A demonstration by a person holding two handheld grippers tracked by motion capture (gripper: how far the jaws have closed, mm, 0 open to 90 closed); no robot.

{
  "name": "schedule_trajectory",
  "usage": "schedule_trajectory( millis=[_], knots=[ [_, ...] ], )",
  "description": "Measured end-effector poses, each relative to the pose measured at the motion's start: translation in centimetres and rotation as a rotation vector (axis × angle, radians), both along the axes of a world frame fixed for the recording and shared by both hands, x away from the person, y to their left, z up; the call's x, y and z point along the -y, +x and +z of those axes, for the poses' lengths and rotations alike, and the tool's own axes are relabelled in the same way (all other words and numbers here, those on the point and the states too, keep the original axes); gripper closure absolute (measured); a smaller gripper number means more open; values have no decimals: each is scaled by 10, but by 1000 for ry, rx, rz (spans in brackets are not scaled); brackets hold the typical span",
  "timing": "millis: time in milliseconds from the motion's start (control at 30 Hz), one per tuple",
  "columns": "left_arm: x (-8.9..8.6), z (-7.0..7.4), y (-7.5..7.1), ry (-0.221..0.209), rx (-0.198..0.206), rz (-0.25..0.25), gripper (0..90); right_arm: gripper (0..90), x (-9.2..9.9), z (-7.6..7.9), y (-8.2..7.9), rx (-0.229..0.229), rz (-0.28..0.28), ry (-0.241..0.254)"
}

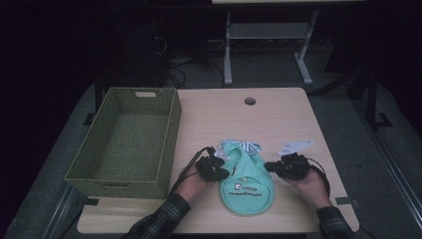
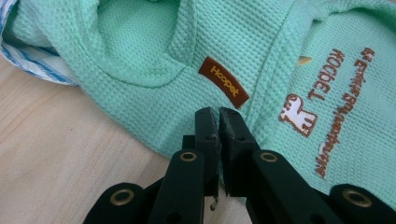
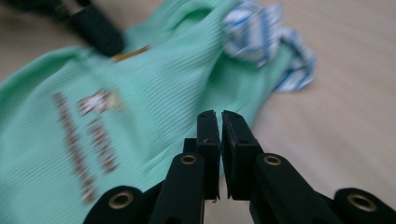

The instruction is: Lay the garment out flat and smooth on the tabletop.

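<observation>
The mint-green garment [image 1: 246, 179] lay on the counter [image 1: 278, 114], right of the woven basket [image 1: 127, 142]. We held the left gripper [image 2: 218, 112] at its edge, jaws together, seemingly pinching fabric. Our right gripper [image 3: 219, 114] hovered alongside, jaws together on nothing.

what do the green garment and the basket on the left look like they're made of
Green garment: soft waffle-knit fabric, likely cotton, matte; a fine grid texture and stitched lettering show. Basket: woven olive strands, maybe paper cord or plastic wicker; its walls show regular braided rows.
</observation>
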State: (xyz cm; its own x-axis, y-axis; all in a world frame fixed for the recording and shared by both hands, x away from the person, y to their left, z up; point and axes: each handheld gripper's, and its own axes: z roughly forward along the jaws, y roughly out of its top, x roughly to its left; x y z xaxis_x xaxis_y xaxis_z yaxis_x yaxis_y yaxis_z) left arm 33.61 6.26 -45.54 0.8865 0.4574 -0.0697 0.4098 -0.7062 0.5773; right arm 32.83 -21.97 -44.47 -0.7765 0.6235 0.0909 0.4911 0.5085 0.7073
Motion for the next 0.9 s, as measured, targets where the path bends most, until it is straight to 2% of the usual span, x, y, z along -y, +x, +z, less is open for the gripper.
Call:
schedule_trajectory(
  millis=[100, 233, 300, 500, 567, 667, 700, 767, 833, 900],
  knots=[
    [1, 0, 0, 12, 12, -5, 866, 868, -5, -2, 25, 3, -29, 6],
    [0, 0, 0, 6, 4, -8, 867, 876, -12, -11, 56, -24, -70, 13],
    [0, 0, 0, -5, 0, -2, 868, 866, -16, -16, 66, -32, -69, 36],
    [0, 0, 1, 0, -1, -5, 870, 794, -30, -18, 70, -18, -35, 40],
    [0, 0, 1, 9, 2, -11, 870, 784, -32, -19, 70, -28, -33, 41],
    [0, 0, 1, 3, 0, -6, 870, 762, -36, -24, 70, -35, -30, 3],
    [1, 0, 1, -2, -1, -4, 870, 761, -37, -26, 69, -29, -27, 6],
    [0, 0, 1, 9, 0, -11, 870, 775, -37, -26, 68, -17, -28, 1],
    [0, 0, 1, 9, 1, -10, 870, 863, -41, -25, 66, 5, -21, -37],
    [0, 1, 1, 11, 1, -9, 870, 882, -44, -24, 64, 18, -17, -58]
  ],
)
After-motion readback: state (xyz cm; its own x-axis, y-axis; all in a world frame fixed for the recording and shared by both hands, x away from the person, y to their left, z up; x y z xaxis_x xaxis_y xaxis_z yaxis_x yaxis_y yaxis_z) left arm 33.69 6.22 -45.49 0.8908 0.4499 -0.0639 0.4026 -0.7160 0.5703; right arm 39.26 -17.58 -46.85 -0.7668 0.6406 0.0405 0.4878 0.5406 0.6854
